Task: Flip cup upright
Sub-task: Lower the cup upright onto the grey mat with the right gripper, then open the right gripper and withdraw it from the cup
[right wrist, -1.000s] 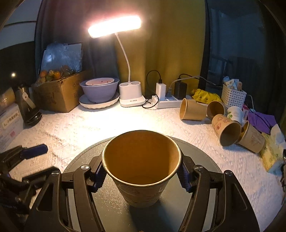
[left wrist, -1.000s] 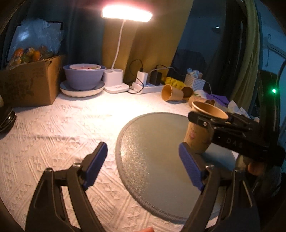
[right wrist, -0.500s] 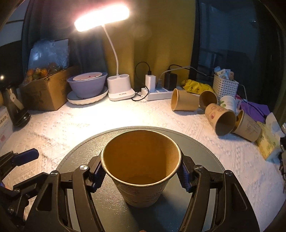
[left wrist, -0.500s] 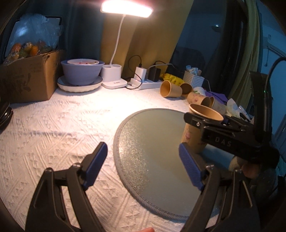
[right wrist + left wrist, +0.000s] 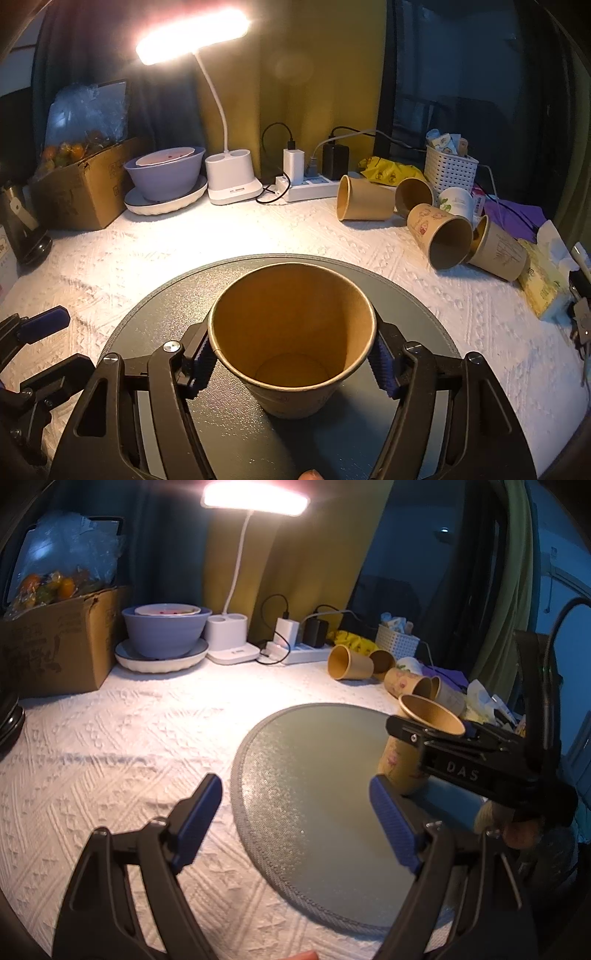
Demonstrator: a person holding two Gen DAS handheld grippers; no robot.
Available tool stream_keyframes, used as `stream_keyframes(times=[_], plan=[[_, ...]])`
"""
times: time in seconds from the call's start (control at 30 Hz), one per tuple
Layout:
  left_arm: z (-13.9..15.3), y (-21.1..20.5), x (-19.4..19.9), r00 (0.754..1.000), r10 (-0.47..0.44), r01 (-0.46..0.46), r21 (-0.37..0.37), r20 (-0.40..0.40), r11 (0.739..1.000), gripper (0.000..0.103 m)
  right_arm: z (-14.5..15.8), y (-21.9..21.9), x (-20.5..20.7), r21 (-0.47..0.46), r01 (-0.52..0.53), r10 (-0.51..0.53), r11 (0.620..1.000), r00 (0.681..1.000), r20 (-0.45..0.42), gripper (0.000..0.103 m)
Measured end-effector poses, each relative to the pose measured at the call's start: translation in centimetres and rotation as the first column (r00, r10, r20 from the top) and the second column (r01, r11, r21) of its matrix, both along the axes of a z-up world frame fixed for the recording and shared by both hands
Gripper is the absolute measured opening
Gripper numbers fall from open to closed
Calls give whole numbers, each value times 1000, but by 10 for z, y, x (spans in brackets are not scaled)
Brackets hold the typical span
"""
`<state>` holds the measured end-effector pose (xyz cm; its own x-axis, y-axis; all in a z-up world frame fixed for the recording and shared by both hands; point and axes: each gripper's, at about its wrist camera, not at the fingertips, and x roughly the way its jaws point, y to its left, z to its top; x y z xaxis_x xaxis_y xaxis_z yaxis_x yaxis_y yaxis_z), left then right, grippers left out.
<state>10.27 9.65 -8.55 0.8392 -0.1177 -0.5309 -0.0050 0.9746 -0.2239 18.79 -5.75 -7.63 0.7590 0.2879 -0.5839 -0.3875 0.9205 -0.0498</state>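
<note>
White textured tablecloth (image 5: 110, 746) fills the scene under warm lamp glow, and nearest in the right wrist view the right gripper (image 5: 291, 360) has its blue pads pressed against both sides of the paper cup (image 5: 291, 347), mouth up, base on the round grey mat (image 5: 236, 435). From the left wrist view that same cup (image 5: 400, 764) sits at about 3 o'clock on the mat (image 5: 314, 794), leaning a touch, with the right gripper (image 5: 424, 738) reaching in from the right edge. The left gripper (image 5: 295, 823) hangs low over the mat's near-left rim, jaws spread wide, holding nothing, well apart from the cup. Moving back now: at 1 to 2 o'clock beyond the mat lies a cluster of spare paper cups (image 5: 439, 236) tipped on their sides, a white mug (image 5: 458, 201) among them, a tissue pack (image 5: 543, 284) off to the right. Further back, a white basket (image 5: 448, 171) at 1 o'clock, a power strip (image 5: 314, 184) with chargers plugged in at 12, then the desk lamp (image 5: 229, 181), its lit head glaring overhead. At 10 to 11 o'clock, a lavender bowl (image 5: 166, 177) sits on a white plate (image 5: 166, 201), and beside it a cardboard box (image 5: 81, 188) with bagged fruit on top. Yellow curtain (image 5: 314, 74) closes off the back.
</note>
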Motion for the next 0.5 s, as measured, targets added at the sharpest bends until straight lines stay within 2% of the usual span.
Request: stream_keyframes(times=[0.03, 0.27, 0.5], plan=[[0, -1, 1, 1000, 1, -1, 4, -3, 1000, 83, 0, -1, 0, 2, 2, -2, 1000, 1000, -2, 81], [-1, -6, 5, 1000, -7, 7, 31, -18, 999, 83, 2, -13, -4, 8, 15, -15, 1000, 1000, -18, 81], [5, -10, 2, 1000, 13, -13, 34, 1, 999, 83, 15, -27, -24, 26, -9, 10, 1000, 1000, -26, 81]])
